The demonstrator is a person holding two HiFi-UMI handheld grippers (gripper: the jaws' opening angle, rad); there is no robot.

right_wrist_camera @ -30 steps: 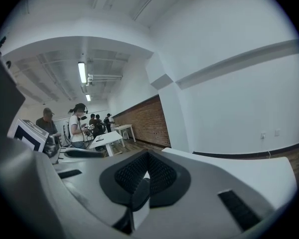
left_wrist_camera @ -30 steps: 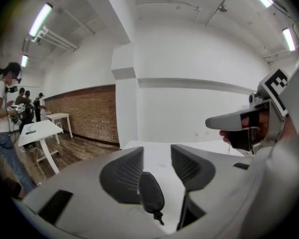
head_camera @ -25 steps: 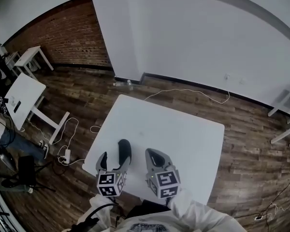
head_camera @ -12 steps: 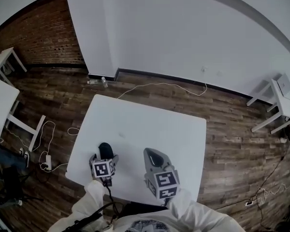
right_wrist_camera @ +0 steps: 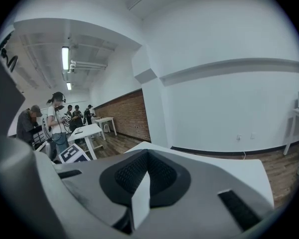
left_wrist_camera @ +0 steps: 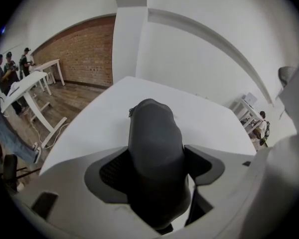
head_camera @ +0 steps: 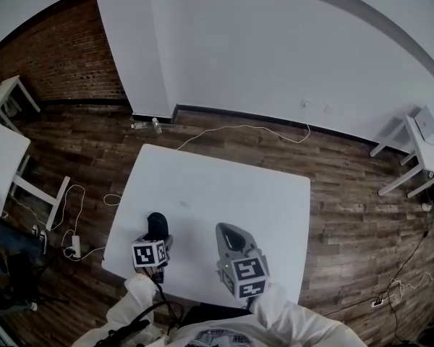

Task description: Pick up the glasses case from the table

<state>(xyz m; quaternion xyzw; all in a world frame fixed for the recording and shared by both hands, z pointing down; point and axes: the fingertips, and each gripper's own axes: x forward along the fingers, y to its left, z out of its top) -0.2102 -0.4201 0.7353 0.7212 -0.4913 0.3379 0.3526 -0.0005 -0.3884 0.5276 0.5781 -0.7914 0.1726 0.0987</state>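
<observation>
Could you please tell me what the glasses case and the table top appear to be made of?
Glasses case: probably a fabric-covered shell, matte dark grey, no glare, with what looks like a zip pull at its far end. Table: likely laminate or painted board; smooth, plain white, no grain.

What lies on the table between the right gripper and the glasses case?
Nothing: the head view shows only bare table between the right gripper and the glasses case.
</observation>
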